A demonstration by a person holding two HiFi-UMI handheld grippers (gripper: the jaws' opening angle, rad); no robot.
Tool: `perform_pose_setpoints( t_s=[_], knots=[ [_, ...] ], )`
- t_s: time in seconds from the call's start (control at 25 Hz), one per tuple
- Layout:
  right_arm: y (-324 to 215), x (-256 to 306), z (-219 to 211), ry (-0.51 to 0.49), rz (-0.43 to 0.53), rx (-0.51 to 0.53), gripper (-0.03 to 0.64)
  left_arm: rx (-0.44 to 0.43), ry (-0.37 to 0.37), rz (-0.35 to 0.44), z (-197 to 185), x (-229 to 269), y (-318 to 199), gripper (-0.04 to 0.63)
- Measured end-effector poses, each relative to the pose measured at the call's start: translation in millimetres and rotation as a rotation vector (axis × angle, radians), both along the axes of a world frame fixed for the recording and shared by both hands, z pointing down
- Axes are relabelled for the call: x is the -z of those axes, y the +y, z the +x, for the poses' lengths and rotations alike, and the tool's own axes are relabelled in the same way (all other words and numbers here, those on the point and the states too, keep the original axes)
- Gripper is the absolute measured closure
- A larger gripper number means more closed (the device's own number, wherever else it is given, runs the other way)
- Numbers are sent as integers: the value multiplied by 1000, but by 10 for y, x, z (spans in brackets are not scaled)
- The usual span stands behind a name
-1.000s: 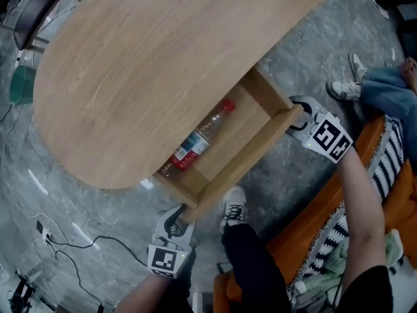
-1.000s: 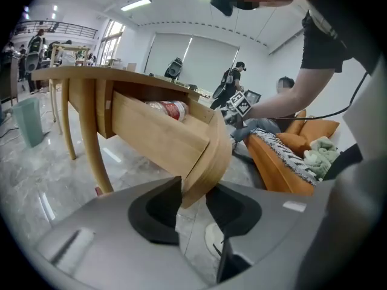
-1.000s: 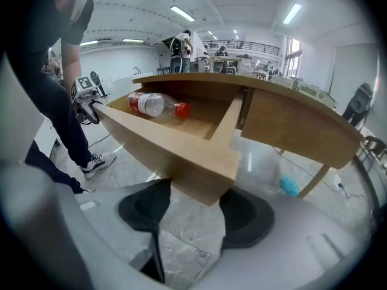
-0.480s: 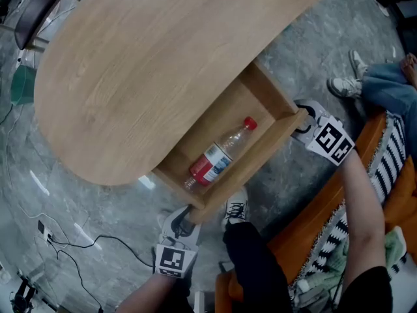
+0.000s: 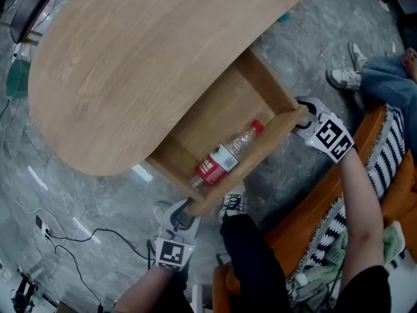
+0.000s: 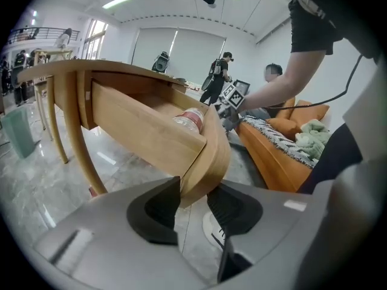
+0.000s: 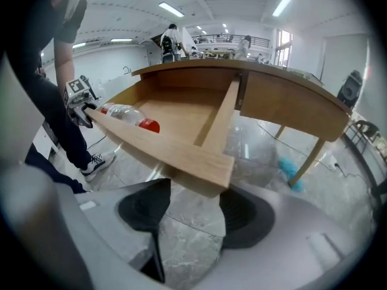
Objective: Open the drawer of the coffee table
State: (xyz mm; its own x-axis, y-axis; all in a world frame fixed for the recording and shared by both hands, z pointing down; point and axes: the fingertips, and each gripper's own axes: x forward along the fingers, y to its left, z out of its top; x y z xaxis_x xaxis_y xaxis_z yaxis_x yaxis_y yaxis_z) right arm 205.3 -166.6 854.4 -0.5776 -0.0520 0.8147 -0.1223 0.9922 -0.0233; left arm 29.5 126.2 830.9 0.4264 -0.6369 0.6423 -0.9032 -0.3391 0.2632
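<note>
The wooden coffee table (image 5: 143, 64) has its drawer (image 5: 251, 165) pulled well out. A clear plastic bottle (image 5: 225, 156) with a red cap and red label lies inside, against the front panel. My left gripper (image 5: 184, 215) is at the left end of the drawer front (image 6: 151, 135). Its jaws (image 6: 193, 201) are opening, with the panel's corner still between the pads. My right gripper (image 5: 301, 117) is at the other end. It (image 7: 195, 204) is shut on the drawer front (image 7: 175, 153) at that corner. The bottle (image 7: 124, 113) shows in both gripper views.
An orange sofa (image 5: 365, 194) with a striped throw (image 5: 391, 155) is behind me at the right. My shoe (image 5: 232, 204) stands just under the drawer front. Another person's shoe (image 5: 342, 80) is at the far right. Cables (image 5: 71, 240) run over the marble floor at the left.
The drawer has slid further out from under the tabletop with both grippers at its front corners. The bottle rolled forward and now rests against the front panel.
</note>
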Motion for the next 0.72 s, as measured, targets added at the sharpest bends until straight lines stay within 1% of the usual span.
perform_pose_setpoints(
  t_s=[0.08,0.16,0.2,0.24,0.28,0.32,0.36,0.4,0.48,0.64,0.72],
  knots=[
    [21,17,110,25,-11,-29,368,29,3,-20,-65,6,65,453],
    [65,59,297,70,-23,-57,368,74,-3,-63,-174,18,199,449],
    [82,108,398,84,-30,-91,368,99,-7,-86,-247,39,287,450],
    [91,189,489,79,-37,-147,368,118,-11,-103,-322,92,370,456],
    [97,312,562,53,-45,-222,396,127,-14,-109,-391,184,425,484],
    [100,478,612,8,-52,-310,492,132,-14,-103,-448,315,443,517],
    [108,677,637,-48,-59,-398,604,136,-4,-88,-494,477,423,572],
    [131,891,635,-104,-65,-476,615,143,12,-69,-527,661,370,592],
    [259,1308,557,-184,-74,-576,617,156,49,-25,-564,1080,210,592],
    [705,2176,148,-301,-127,-668,615,156,125,67,-524,2034,-161,592],
    [941,2651,-147,-356,-159,-698,615,157,170,86,-492,2506,-325,592]
  ],
)
